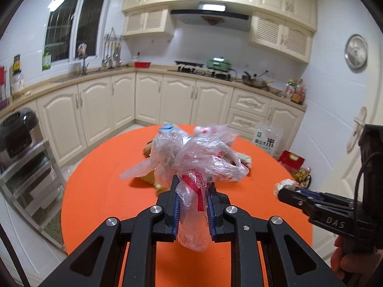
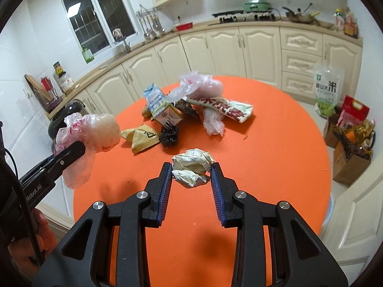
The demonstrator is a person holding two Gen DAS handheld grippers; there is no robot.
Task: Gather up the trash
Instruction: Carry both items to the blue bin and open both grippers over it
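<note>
My left gripper (image 1: 193, 181) is shut on a clear plastic bag with red print (image 1: 191, 162), held up above the round orange table (image 1: 100, 191). From the right wrist view the same bag (image 2: 91, 131) hangs at the left, off the table's edge, in the left gripper (image 2: 71, 151). My right gripper (image 2: 191, 167) is shut on a crumpled ball of white paper (image 2: 192, 165), lifted over the table; it shows at the right in the left wrist view as the paper ball (image 1: 286, 184). Several pieces of trash stay on the table: a milk carton (image 2: 162, 108), a printed wrapper (image 2: 225, 110), a black bag wad (image 2: 169, 136), a yellow packet (image 2: 142, 138).
Cream kitchen cabinets (image 2: 239, 50) curve round behind the table. A rice bag (image 2: 326, 88) and boxes with bottles (image 2: 352, 138) stand on the floor at the right. A metal rack (image 1: 28, 167) with a black cooker stands at the left. A hand (image 2: 36, 239) holds the left gripper.
</note>
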